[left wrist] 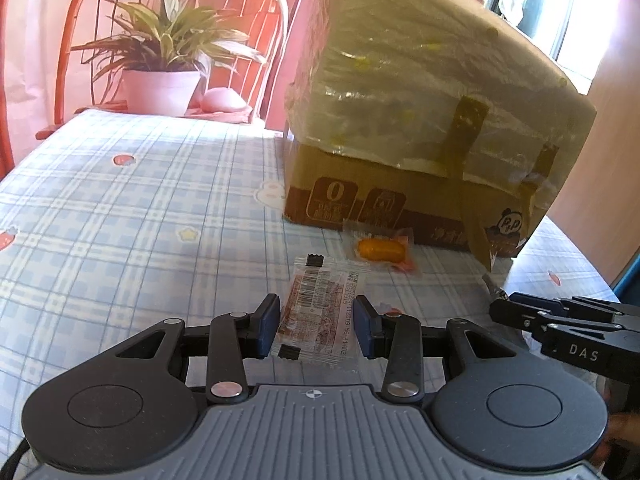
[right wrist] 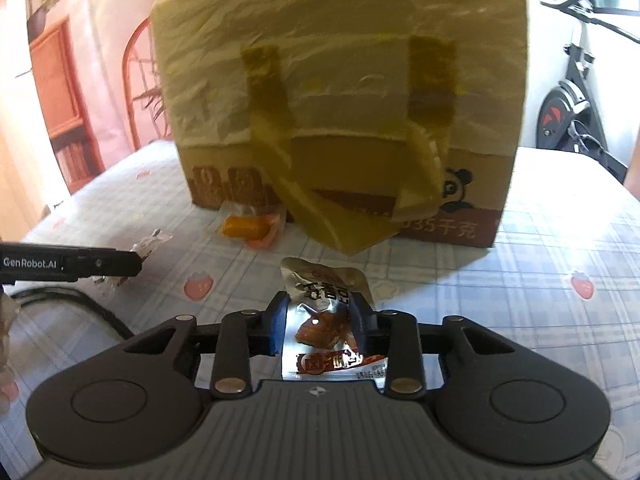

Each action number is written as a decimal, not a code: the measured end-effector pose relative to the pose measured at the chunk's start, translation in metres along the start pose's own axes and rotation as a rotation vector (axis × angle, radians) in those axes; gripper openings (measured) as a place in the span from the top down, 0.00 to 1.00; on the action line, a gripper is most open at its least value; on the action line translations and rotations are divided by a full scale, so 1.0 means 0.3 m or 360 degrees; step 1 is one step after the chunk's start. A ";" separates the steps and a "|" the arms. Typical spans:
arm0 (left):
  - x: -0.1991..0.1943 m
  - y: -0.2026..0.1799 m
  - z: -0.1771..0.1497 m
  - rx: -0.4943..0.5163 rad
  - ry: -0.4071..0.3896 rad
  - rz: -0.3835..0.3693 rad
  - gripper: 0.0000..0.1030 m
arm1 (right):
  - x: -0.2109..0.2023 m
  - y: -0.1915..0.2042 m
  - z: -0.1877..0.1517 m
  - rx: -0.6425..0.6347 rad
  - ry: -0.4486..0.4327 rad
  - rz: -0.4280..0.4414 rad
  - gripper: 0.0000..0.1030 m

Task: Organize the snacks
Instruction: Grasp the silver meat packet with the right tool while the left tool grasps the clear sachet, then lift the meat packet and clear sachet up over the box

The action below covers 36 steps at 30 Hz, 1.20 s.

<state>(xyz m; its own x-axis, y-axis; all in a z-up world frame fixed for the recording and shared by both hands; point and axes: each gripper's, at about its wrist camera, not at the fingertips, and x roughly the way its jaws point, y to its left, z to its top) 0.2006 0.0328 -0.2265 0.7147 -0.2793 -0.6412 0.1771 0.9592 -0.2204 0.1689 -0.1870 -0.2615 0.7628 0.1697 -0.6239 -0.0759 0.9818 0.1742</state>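
Both tongs are placed over snack packets on the checked tablecloth (left wrist: 120, 208). By the left gripper (left wrist: 318, 326) a clear packet with a red label (left wrist: 316, 308) is straddled; its blue pads stand apart on either side of it, just beside its edges, so it is released rather than gripped. Between the pads of the right gripper (right wrist: 319, 320) a silver foil packet (right wrist: 326, 316) is pinched, apparently clenched on it, though whether it is lifted off the cloth cannot be told. Ahead of both tongs, an orange snack in a clear wrapper (left wrist: 380, 250) is seen lying against the foot of the cardboard box (left wrist: 400, 200), which is draped in a yellow-green bag.

The step in hand is judged to be gathering loose packets. Next, the left jaws would need closing on the labelled packet, squarely, since thin film may slip or crumple.
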 end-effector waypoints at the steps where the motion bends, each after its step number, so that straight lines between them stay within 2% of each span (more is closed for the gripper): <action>1: -0.001 -0.003 0.004 0.0006 0.0003 -0.0003 0.59 | -0.008 -0.001 0.004 0.0009 -0.0007 -0.0005 0.71; 4: -0.002 -0.015 0.014 0.0033 0.0009 -0.0013 0.59 | -0.029 0.006 0.014 -0.0003 -0.0026 -0.0010 0.75; 15: -0.029 -0.022 0.034 0.0048 -0.0023 -0.0039 0.59 | -0.057 0.006 0.023 -0.0015 -0.0037 -0.0018 0.80; 19: -0.041 -0.023 0.047 0.0047 -0.0048 -0.0043 0.59 | -0.072 0.008 0.032 -0.0010 -0.0057 -0.0026 0.89; 36: -0.098 -0.031 0.061 0.0034 -0.0132 -0.0036 0.59 | -0.112 -0.006 0.050 0.0043 -0.0098 0.0005 0.95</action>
<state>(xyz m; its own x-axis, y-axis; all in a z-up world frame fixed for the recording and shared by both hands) 0.1905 0.0330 -0.1921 0.7639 -0.2972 -0.5728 0.2077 0.9536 -0.2178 0.1529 -0.1958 -0.2294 0.8007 0.1663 -0.5755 -0.0617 0.9785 0.1970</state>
